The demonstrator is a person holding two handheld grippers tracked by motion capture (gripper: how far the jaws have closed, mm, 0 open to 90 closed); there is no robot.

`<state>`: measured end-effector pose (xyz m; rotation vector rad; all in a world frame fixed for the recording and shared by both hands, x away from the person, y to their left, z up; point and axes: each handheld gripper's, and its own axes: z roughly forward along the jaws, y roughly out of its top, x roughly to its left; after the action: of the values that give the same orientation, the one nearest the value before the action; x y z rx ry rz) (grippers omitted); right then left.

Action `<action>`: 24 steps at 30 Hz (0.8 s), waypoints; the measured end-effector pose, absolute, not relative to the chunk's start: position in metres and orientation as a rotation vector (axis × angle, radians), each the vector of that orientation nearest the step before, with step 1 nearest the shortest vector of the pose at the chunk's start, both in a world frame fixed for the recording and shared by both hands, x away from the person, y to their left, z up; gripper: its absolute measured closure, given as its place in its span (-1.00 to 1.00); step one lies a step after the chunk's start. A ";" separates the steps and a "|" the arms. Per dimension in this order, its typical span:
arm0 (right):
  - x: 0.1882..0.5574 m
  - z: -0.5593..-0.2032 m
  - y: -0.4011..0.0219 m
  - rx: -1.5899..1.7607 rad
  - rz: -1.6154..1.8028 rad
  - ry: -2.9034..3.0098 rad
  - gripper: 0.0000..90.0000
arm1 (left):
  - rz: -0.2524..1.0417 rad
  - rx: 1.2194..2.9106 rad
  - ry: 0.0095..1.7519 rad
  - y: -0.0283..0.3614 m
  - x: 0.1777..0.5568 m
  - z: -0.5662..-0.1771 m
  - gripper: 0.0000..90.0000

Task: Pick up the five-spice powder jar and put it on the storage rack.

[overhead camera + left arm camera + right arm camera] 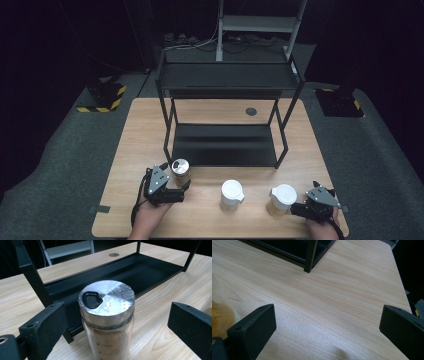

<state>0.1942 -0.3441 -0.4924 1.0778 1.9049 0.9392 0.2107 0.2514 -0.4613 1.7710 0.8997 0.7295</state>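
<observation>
A glass jar with a silver lid (180, 168) (107, 315), full of brown powder, stands upright on the wooden table (140, 150) just in front of the black rack's left leg. My left gripper (176, 176) (117, 315) is open, one jaw on each side of this jar with a gap on both sides. Near the table's front right corner my right gripper (306, 196) (327, 320) is open over bare wood, nothing between its jaws. A white-lidded jar of tan powder (281, 199) (219, 312) stands just to its left.
A black two-tier rack (225, 145) (125, 272) (312, 255) stands on the middle of the table, both shelves bare. An all-white jar (232, 195) stands between the two other jars. A round cable hole (251, 111) lies behind the rack.
</observation>
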 end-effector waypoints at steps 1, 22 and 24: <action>0.194 -0.492 -0.344 1.078 0.939 1.905 -0.99 | 0.728 1.768 0.899 0.251 0.212 -0.462 -0.94; 0.193 -0.493 -0.343 1.063 0.930 1.908 -0.99 | 0.740 1.733 0.935 0.243 0.221 -0.470 -0.68; 0.193 -0.493 -0.342 1.060 0.928 1.909 -0.99 | 0.742 1.729 0.938 0.243 0.221 -0.470 -0.64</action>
<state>0.1933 -0.3422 -0.4928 1.0600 1.9089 0.9275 0.2214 0.2432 -0.4705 1.7293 0.9376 0.7419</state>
